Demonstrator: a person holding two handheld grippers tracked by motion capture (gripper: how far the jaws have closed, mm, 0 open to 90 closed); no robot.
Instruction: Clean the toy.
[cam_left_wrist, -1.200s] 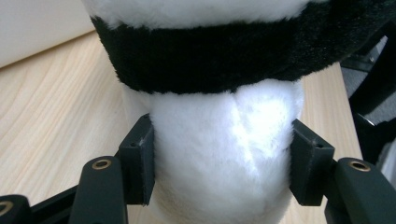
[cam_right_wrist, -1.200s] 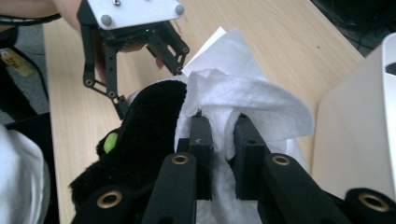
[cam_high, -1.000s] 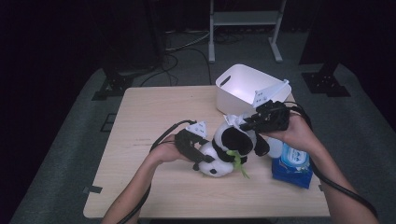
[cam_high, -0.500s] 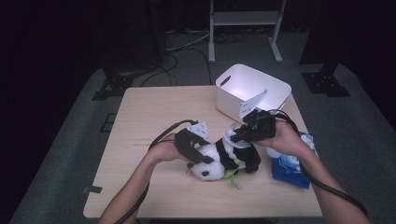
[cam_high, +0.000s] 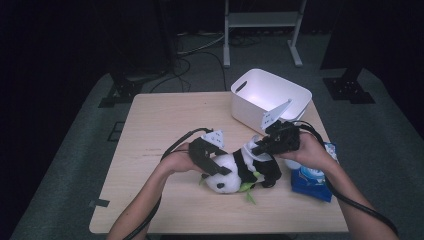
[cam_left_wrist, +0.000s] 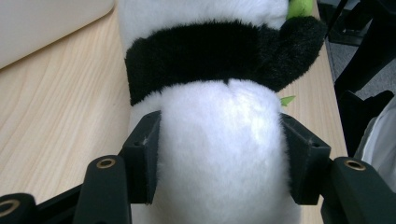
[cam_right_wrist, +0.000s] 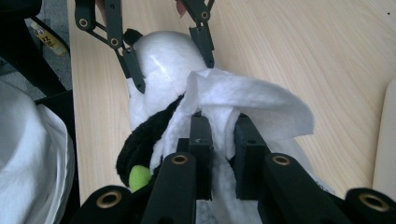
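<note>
The left tool (cam_left_wrist: 219, 154) is clamped on the white plush head of a panda toy (cam_left_wrist: 219, 93), its two black pads pressed into the fur on either side; its jaws have just been opening slightly, yet the head sits squeezed between them. In the right gripper view the right tool (cam_right_wrist: 223, 140) has its jaws drawn close together on a white wipe (cam_right_wrist: 247, 105), which folds up over the pads and drapes onto the panda's body. The panda is one soft toy, white with a black band across the shoulders, black limbs and a small bright green piece near one arm; in the high view it lies on its side just below the centre of the frame, between the two hands. There is one white bin (cam_high: 270, 97) at the upper right of the desk (cam_high: 165, 125), close behind the right hand, and one blue packet (cam_high: 312, 181) at the right edge, just beside the right forearm. Two tools, two cables trailing toward the bottom of the frame. The left half and the upper left of the desk lie bare — wide room there — while the right side is crowded, with the packet near the desk's right edge and the panda not far from the front edge.
</note>
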